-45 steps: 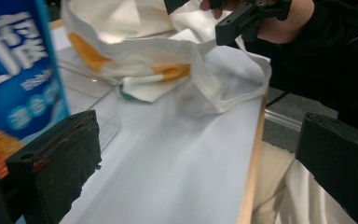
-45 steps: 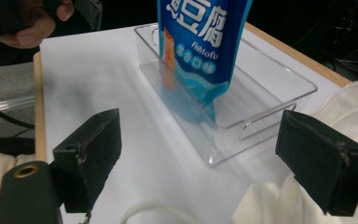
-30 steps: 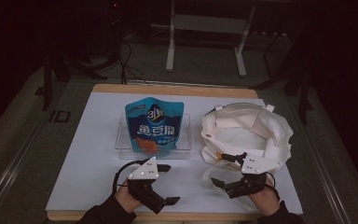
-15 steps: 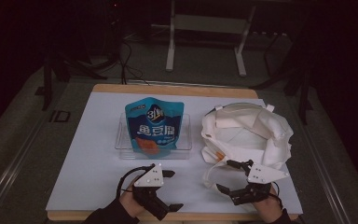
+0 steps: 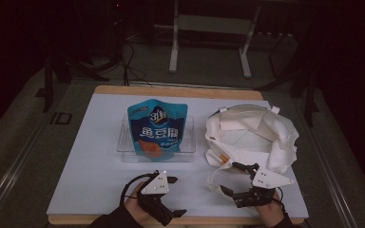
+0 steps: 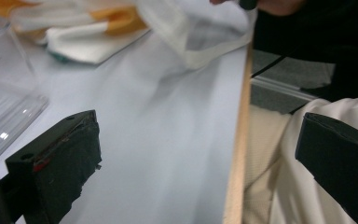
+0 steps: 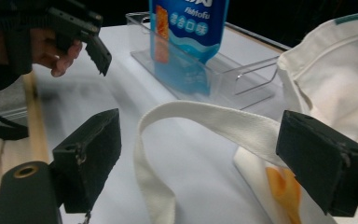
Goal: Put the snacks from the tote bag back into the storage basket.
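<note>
A blue snack pouch (image 5: 157,129) stands upright in a clear plastic tray (image 5: 188,142) at mid-table. The pouch (image 7: 191,28) and tray (image 7: 256,88) also show in the right gripper view. To the tray's right lies a white tote bag (image 5: 254,135). My left gripper (image 5: 177,196) is open near the front edge, jaws pointing right over bare table (image 6: 168,140). My right gripper (image 5: 229,177) is open beside the bag's near corner. The bag's white strap (image 7: 205,121) arches between its jaws, touching neither. The left gripper (image 7: 81,32) sits at the upper left of that view.
The white tabletop (image 5: 100,156) has a wooden rim (image 6: 237,154) close under the left gripper, with a pale sleeve (image 6: 279,177) just beyond it. A metal stand (image 5: 209,28) is on the dark floor behind the table. Bare surface lies left of the tray.
The left gripper has slid a little toward the near edge. The right gripper has barely shifted beside the bag. Both stay open.
</note>
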A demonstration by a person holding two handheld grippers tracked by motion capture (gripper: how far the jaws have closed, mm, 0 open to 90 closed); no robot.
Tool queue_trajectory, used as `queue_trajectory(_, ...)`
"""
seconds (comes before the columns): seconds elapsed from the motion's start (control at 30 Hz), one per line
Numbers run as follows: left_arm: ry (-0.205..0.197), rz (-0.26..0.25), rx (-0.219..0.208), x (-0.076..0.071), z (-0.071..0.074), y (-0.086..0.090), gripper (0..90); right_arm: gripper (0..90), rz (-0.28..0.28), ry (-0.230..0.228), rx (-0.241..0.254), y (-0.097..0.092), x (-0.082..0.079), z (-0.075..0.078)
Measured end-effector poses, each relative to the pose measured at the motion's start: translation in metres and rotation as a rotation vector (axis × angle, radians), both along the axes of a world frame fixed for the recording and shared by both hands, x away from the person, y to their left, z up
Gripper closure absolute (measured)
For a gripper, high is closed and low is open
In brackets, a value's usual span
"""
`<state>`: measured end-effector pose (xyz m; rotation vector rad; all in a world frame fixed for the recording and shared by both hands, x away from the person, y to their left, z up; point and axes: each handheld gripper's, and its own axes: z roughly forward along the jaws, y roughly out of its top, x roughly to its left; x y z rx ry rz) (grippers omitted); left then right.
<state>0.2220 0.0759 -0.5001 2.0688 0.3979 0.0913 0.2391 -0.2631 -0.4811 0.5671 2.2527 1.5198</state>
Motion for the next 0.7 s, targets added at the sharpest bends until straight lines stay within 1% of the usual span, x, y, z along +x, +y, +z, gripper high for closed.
queue_trajectory(0.03,0.009,0.007,-0.008,0.001,-0.0015,0.0006,0.3,14.0,-0.019,-0.009,-0.001,-0.0002,-0.0003,-0.0006)
queue_trajectory(0.07,0.011,0.016,-0.012,0.0014,-0.003,0.0007,0.3,13.9,-0.022,-0.011,0.0,-0.0005,0.0003,-0.0011)
queue_trajectory(0.13,0.01,0.02,-0.005,0.0019,-0.0049,0.0003,0.4,13.9,-0.037,-0.013,0.004,-0.0012,0.0007,-0.0026)
queue_trajectory(0.17,0.004,0.024,0.005,0.0018,-0.0055,-0.0001,0.3,13.8,-0.032,0.0,0.009,-0.0014,0.001,-0.0034)
queue_trajectory(0.2,-0.002,0.023,0.008,0.0016,-0.0059,-0.0003,0.3,13.8,-0.03,0.001,0.009,-0.0012,0.0015,-0.0043)
queue_trajectory(0.23,-0.004,0.024,0.008,0.0013,-0.006,-0.0005,0.3,13.8,-0.033,-0.013,0.0,-0.0011,0.0014,-0.0049)
queue_trajectory(0.27,-0.014,0.035,0.01,0.0008,-0.0058,-0.0006,0.3,13.8,-0.03,-0.011,-0.002,-0.0005,0.0011,-0.0052)
queue_trajectory(0.33,-0.008,0.04,-0.012,0.0011,-0.0051,0.0008,0.3,13.9,-0.029,-0.015,-0.007,0.0004,0.0013,-0.0061)
queue_trajectory(0.37,-0.009,0.045,-0.021,0.0014,-0.0047,0.0019,0.3,13.9,-0.019,-0.009,-0.007,0.0008,0.0014,-0.0065)
queue_trajectory(0.43,-0.003,0.04,-0.025,0.002,-0.0042,0.0029,0.3,13.9,-0.018,-0.021,-0.016,0.0021,0.0011,-0.0076)
queue_trajectory(0.53,-0.003,0.038,-0.025,0.001,-0.0042,0.0026,0.3,13.9,0.0,-0.026,-0.018,0.0037,0.0012,-0.0083)
queue_trajectory(0.63,-0.014,0.029,-0.014,-0.0015,-0.0036,0.0016,0.3,14.0,0.011,-0.018,-0.016,0.004,0.0017,-0.0083)
queue_trajectory(0.7,-0.023,0.029,-0.016,-0.0026,-0.0032,0.0012,0.3,14.0,0.017,-0.026,-0.016,0.0041,0.0019,-0.0083)
